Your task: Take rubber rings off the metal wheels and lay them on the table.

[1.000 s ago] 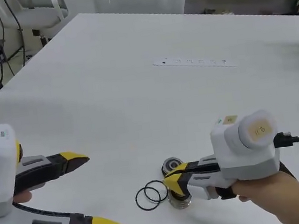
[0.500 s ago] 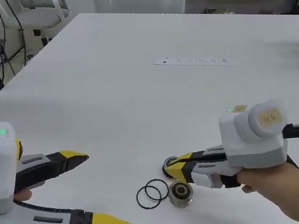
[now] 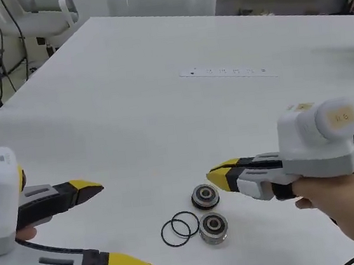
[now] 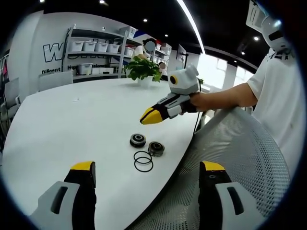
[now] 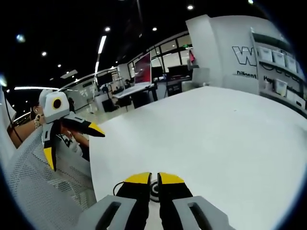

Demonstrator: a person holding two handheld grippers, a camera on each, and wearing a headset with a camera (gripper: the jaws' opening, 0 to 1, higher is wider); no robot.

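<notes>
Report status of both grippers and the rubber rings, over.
Left gripper open, holds nothing. Right gripper shut, empty, hovers by the metal wheels. Two rubber rings flat on table beside them. Nothing in the way.

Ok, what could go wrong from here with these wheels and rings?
The near wheel and far wheel lie close to the table edge; a nudge might send one off.
The two rubber rings overlap beside the near wheel, so reaching for it could drag them.
The right gripper is shut; pressing down closed would likely push the far wheel, not grip it.
</notes>
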